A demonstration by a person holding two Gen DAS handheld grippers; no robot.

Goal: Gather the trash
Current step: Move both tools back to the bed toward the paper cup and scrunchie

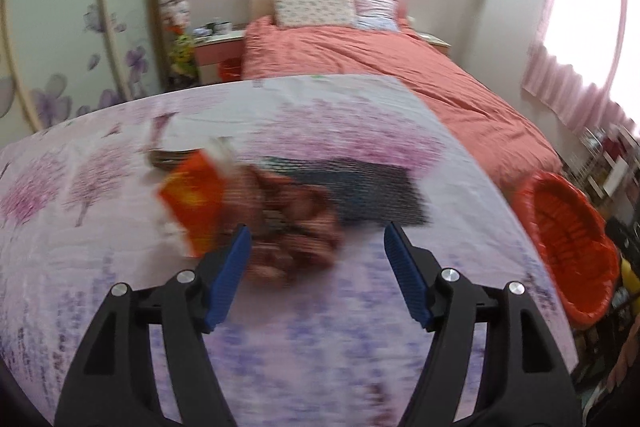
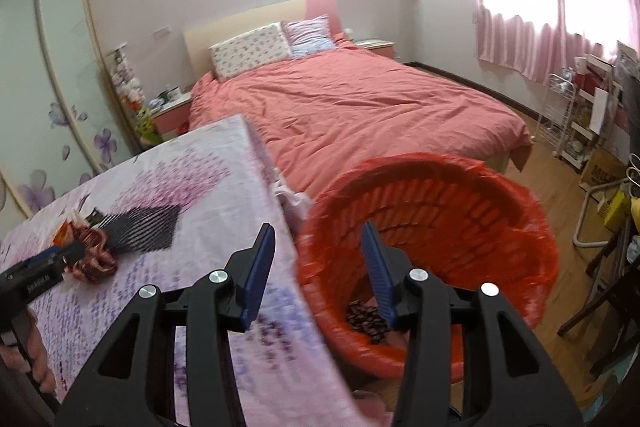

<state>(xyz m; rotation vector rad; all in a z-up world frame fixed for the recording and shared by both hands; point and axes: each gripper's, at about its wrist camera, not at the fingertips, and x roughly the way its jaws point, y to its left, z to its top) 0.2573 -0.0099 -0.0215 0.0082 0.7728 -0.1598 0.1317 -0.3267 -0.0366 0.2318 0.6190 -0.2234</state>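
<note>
A blurred pile of trash lies on the table with the purple floral cloth (image 1: 100, 267): an orange-red wrapper (image 1: 192, 203) and a crumpled reddish-brown wrapper (image 1: 296, 227). My left gripper (image 1: 318, 243) is open, its blue fingers either side of the brown wrapper, just short of it. In the right wrist view the left gripper (image 2: 60, 259) sits at the brown wrapper (image 2: 94, 259). My right gripper (image 2: 318, 243) is open and empty, above the rim of the red-lined trash bin (image 2: 460, 227), which holds a dark wrapper (image 2: 366, 323).
A dark mesh mat (image 1: 368, 191) lies on the table behind the trash. The bin (image 1: 568, 243) stands off the table's right edge. Beyond are a bed with a salmon cover (image 2: 360, 115), a nightstand (image 1: 218, 55), and shelves and chairs at right (image 2: 592, 131).
</note>
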